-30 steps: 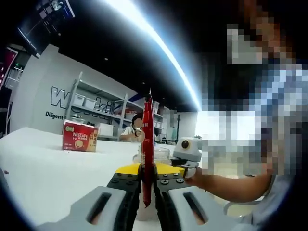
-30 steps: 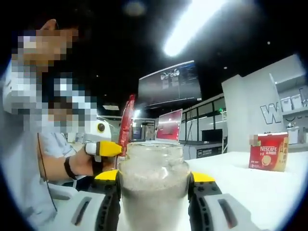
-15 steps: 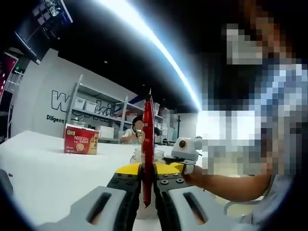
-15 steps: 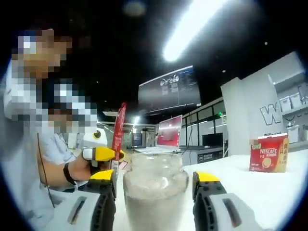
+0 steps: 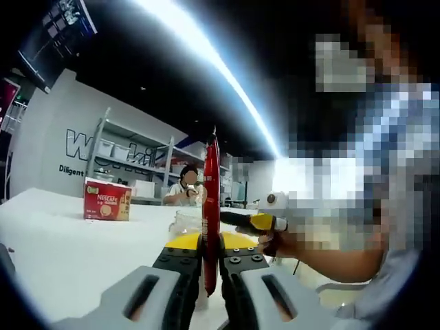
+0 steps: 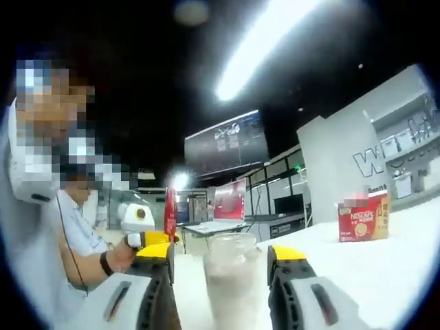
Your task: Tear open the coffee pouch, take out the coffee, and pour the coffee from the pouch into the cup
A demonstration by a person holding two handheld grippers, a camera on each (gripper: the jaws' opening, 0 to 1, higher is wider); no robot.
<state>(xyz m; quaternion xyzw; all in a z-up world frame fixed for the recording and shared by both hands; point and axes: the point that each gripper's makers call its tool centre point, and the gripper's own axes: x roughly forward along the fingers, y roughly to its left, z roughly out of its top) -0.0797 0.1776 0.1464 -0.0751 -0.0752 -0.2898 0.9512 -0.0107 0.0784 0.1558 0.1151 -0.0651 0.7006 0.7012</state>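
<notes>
A slim red coffee pouch [image 5: 211,206] stands upright between the jaws of my left gripper [image 5: 211,267], which is shut on its lower part. Just behind the pouch is the clear glass cup [image 5: 184,221], standing on the white table [image 5: 62,247]. My right gripper [image 5: 256,221] reaches in from the right, held by a hand. In the right gripper view, the cup [image 6: 234,278] stands a little ahead of my right gripper [image 6: 220,256]. This gripper is open, its yellow-tipped jaws apart from the glass on both sides. My left gripper [image 6: 150,238] holds the red pouch [image 6: 170,213] up at the left.
A red Nescafe box [image 5: 106,200] stands further back on the table, also seen as the box [image 6: 362,218] at right. An open laptop [image 6: 230,205] sits on a far desk. A person sits close behind the grippers; another sits by the shelves [image 5: 130,161].
My right gripper has let go of the cup and drawn back, so the cup looks smaller and free of the jaws. The left gripper still holds the pouch upright.
</notes>
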